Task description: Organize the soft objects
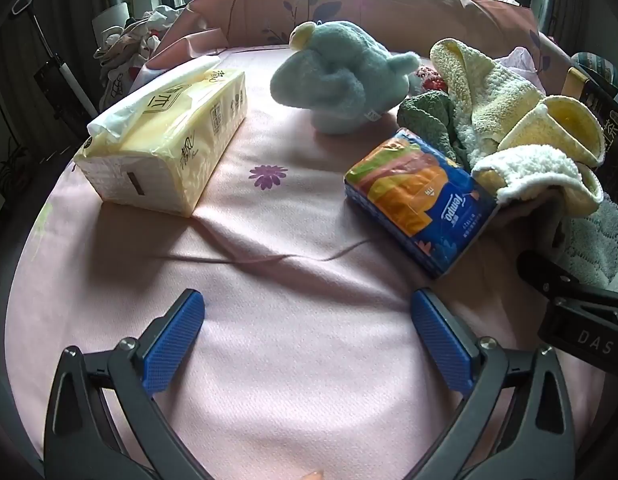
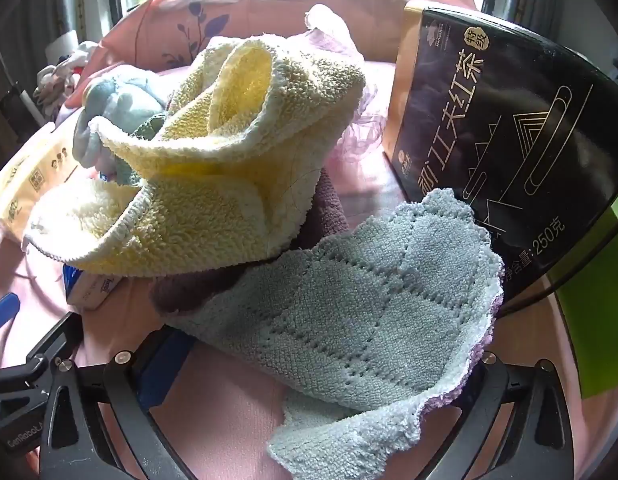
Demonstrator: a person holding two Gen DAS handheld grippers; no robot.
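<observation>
On a pink bedsheet (image 1: 293,320) lie a yellow tissue pack (image 1: 165,140), a blue-green plush toy (image 1: 337,76), a blue and orange Tempo tissue pack (image 1: 421,200), a dark green cloth (image 1: 429,116) and a crumpled yellow towel (image 1: 521,128). My left gripper (image 1: 307,320) is open and empty above bare sheet, short of the packs. In the right wrist view the yellow towel (image 2: 229,168) rests on a maroon cloth (image 2: 325,216). A grey-blue cloth (image 2: 357,312) drapes over my right gripper (image 2: 321,364), whose fingers spread wide around it.
A black tea box (image 2: 509,140) stands upright right of the towels. A pink pillow (image 1: 349,0) lines the far edge under a window. Clothes (image 1: 129,44) pile at the far left. The right gripper's body (image 1: 581,312) shows at the left view's right edge.
</observation>
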